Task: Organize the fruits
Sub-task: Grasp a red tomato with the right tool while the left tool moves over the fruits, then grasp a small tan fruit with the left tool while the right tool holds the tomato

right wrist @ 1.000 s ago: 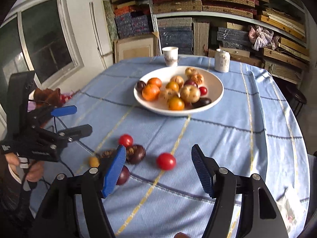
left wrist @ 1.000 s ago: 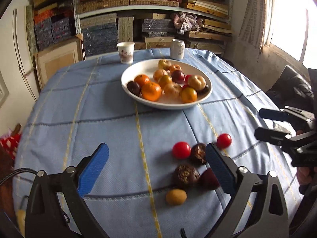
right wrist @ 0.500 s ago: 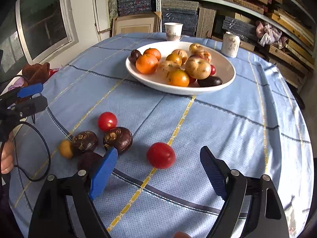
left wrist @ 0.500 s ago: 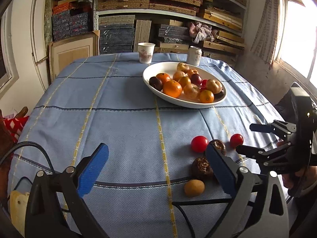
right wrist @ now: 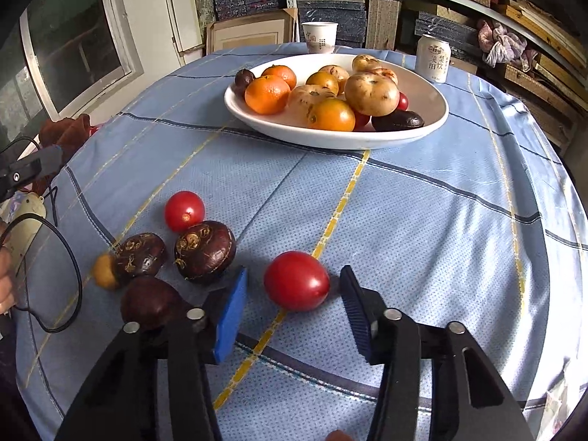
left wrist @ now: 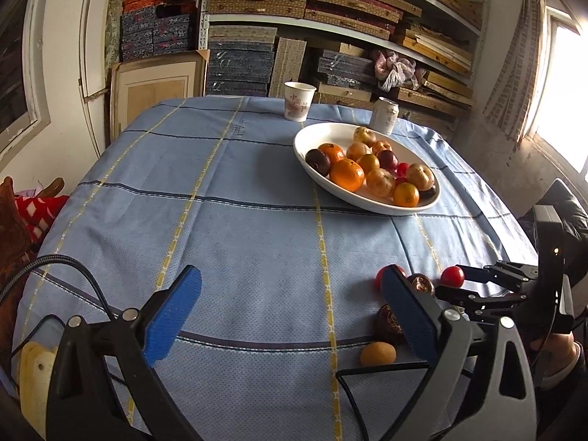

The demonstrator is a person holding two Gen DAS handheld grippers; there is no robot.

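1. Your right gripper (right wrist: 294, 296) is down at the table's near edge, and its jaws have just been closing around the red tomato (right wrist: 296, 280). There's a sliver of gap on each side, so the pads aren't pinching it.
2. Your left gripper (left wrist: 290, 307) hovers spread wide over bare blue tablecloth (left wrist: 239, 228), nothing between its fingers.
3. Just left of the tomato sits a cluster: two dark mangosteens (right wrist: 205, 250), a smaller tomato (right wrist: 183, 210) and a yellow fruit (right wrist: 104, 270).
4. The white bowl (right wrist: 433, 110) of fruit stands toward the table's far edge, with the cup (right wrist: 319, 36) and can (right wrist: 433, 58) behind it.
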